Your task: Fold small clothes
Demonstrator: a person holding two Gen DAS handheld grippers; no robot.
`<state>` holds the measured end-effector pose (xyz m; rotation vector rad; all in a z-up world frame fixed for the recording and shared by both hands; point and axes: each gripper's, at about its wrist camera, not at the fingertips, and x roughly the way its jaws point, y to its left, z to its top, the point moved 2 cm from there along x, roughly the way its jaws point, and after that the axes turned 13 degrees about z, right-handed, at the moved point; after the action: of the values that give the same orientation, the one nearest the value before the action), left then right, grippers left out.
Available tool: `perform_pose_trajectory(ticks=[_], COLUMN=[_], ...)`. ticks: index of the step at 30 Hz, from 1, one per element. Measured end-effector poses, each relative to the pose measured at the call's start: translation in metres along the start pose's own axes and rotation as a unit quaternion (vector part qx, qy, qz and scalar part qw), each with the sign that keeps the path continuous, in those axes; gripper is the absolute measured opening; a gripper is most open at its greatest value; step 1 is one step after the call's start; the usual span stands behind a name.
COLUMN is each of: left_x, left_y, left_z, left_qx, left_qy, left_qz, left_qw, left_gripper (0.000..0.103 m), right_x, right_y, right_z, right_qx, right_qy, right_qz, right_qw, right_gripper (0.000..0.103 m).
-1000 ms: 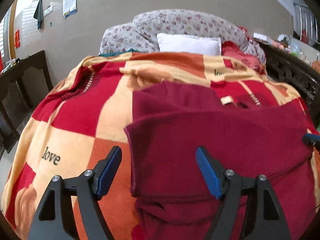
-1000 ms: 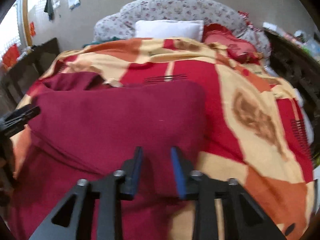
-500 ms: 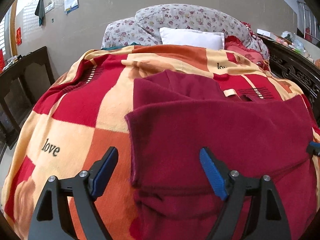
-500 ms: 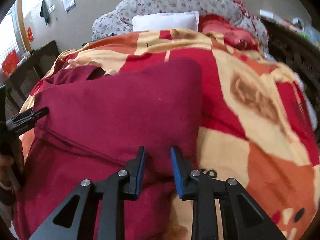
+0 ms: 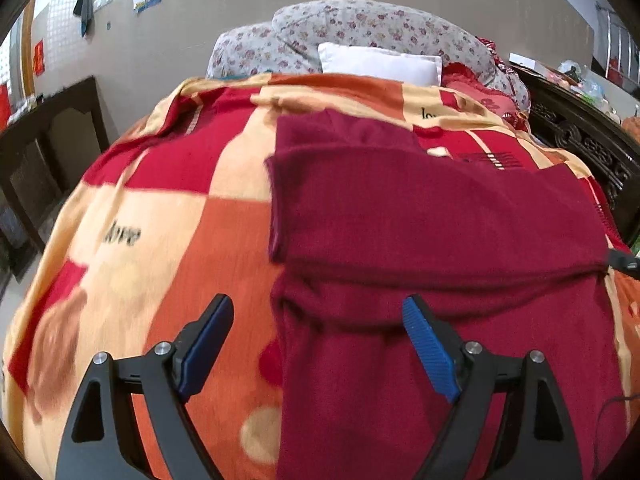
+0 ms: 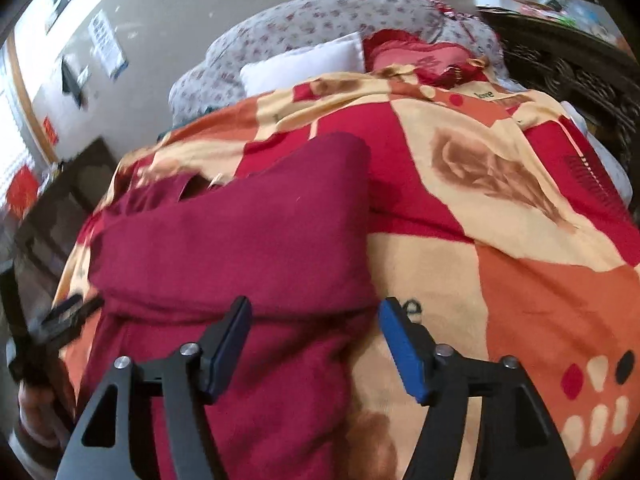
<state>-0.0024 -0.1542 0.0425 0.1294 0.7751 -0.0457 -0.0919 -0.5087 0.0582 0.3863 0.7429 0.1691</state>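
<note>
One fold appears complete on the maroon garment (image 5: pixel 436 220), which lies on the patterned blanket (image 5: pixel 168 248) covering the bed. Proceeding left to right:

1. Blanket, left area. Bare blanket lies left of the garment in the left wrist view. No part of the garment extends into this area.

2. Left gripper (image 5: pixel 318 342). The jaws stand wide apart and hold nothing. The left finger (image 5: pixel 206 340) is over bare blanket; the right finger (image 5: pixel 428 350) is over the maroon fabric. The garment's left edge runs between them.

3. Garment. An upper panel is laid over the lower body, and its near edge forms a ridge across the full width, just beyond the fingertips. A narrower flap, probably a sleeve or collar region, shows at the far end near a small pale label (image 5: pixel 438 152); motion blur prevents a firm identification.

4. Right gripper (image 6: pixel 314 346). The jaws are spread wide and empty. They straddle the garment's right edge, with one finger over fabric and the other over blanket.

5. Blanket, right area. Bare blanket only.

Status, as a judgement: the first lengthwise fold is in place and neither gripper has cloth. The lower portion nearest the cameras remains unfolded, so at least one further fold is left, likely bringing the near hem up over the ridge. Both grippers are positioned at opposite side edges, which suits that step.
</note>
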Motion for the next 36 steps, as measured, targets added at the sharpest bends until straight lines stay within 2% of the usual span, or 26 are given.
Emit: perform_pose_trajectory(ticks=[1,2,3,7,9,12,14,16,21,26,29,36], left_x=[-0.003,-0.007,-0.01,-0.019,-0.024,-0.035,-0.043,-0.049,-0.063,-0.073,-0.08,-0.099], left_y=[0.003,0.007,0.01,0.019,0.022,0.028,0.031,0.033,0.034,0.034,0.036,0.061], left_z=[-0.004,-0.009,-0.014,-0.027,-0.033,-0.041,-0.048,-0.054,-0.068,-0.08,-0.088,-0.12], left_qx=[-0.006,-0.013,-0.016,-0.016,-0.017,-0.018,-0.017,-0.013,-0.005,0.002,0.011,0.005], left_qy=[0.005,0.008,0.008,0.013,0.014,0.01,0.008,0.006,0.01,0.015,0.025,0.068], left_qz=[-0.005,-0.01,-0.01,0.003,0.006,0.011,0.014,0.016,0.012,0.013,0.008,-0.035], left_qw=[1.0,0.9998,0.9998,0.9998,0.9997,0.9997,0.9997,0.9998,0.9999,0.9998,0.9996,0.9971], left_gripper=[0.086,0.086,0.086,0.086,0.086,0.086,0.086,0.086,0.086,0.086,0.086,0.086], right_x=[0.008,0.017,0.021,0.012,0.003,-0.019,-0.039,-0.057,-0.093,-0.103,-0.102,-0.118], right_y=[-0.003,-0.006,-0.01,-0.017,-0.01,0.001,0.01,0.021,0.038,0.039,0.035,0.026], right_z=[0.0,-0.002,-0.003,-0.002,-0.004,-0.013,-0.022,-0.032,-0.07,-0.107,-0.124,-0.158], right_qx=[-0.009,-0.027,-0.036,-0.004,-0.012,-0.003,0.005,0.0,-0.011,-0.018,-0.003,0.019], right_qy=[0.01,0.026,0.031,0.014,0.012,0.019,0.024,0.04,0.075,0.089,0.094,0.102], right_qz=[-0.01,-0.051,-0.078,-0.054,-0.06,-0.022,0.006,0.031,0.071,0.05,0.056,0.062], right_qw=[1.0,0.998,0.996,0.998,0.998,1.0,1.0,0.999,0.995,0.995,0.994,0.993], right_gripper=[0.062,0.045,0.045,0.045,0.047,0.048,0.063,0.071,0.077,0.08,0.081,0.088])
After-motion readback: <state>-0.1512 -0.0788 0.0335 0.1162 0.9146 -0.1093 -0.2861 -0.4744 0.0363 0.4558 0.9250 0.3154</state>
